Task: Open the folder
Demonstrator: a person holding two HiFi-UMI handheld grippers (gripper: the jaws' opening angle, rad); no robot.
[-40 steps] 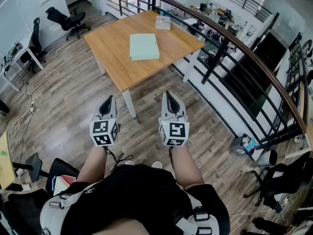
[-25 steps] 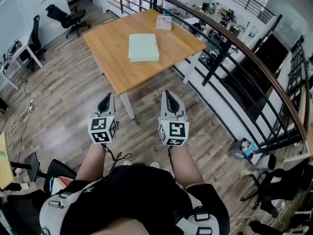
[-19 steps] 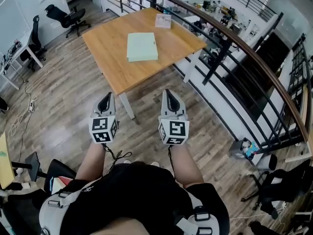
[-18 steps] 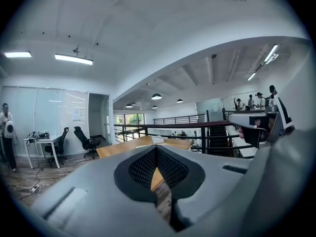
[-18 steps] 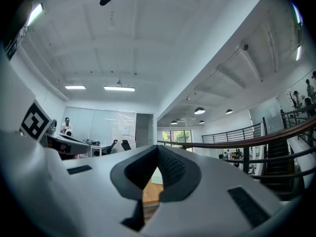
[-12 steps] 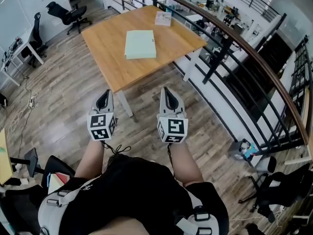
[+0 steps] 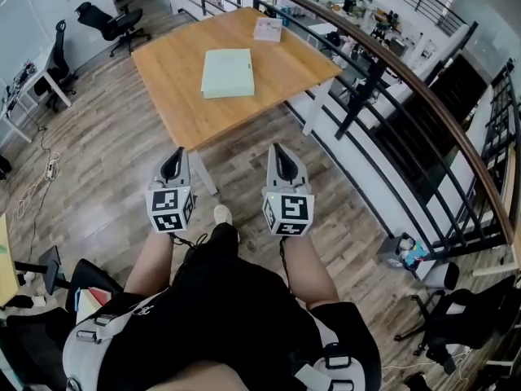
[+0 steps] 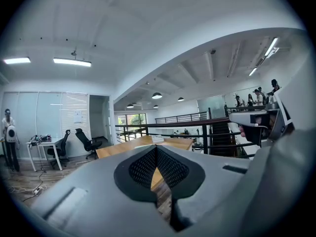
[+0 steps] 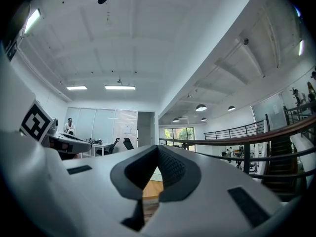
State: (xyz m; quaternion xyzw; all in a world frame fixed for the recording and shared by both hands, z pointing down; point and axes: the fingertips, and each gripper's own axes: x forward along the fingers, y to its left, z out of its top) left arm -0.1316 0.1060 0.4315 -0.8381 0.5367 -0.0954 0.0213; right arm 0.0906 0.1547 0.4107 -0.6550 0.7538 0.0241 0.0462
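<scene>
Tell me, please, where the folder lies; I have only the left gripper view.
Observer: Head view shows the folder lying closed and flat near the middle of the table.
Operator: Is either gripper at it?
Observer: No. The left gripper and right gripper are both short of the table, well apart from the folder.
Operator: Is the right gripper shut?
Observer: Yes, its jaws meet, with nothing between them.

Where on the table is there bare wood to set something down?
Bare wood lies between the folder and the near corner of the table, and in the wide patch from the folder to the edge by the railing. The far corner is tighter: a small booklet lies there, close to that railing.
</scene>
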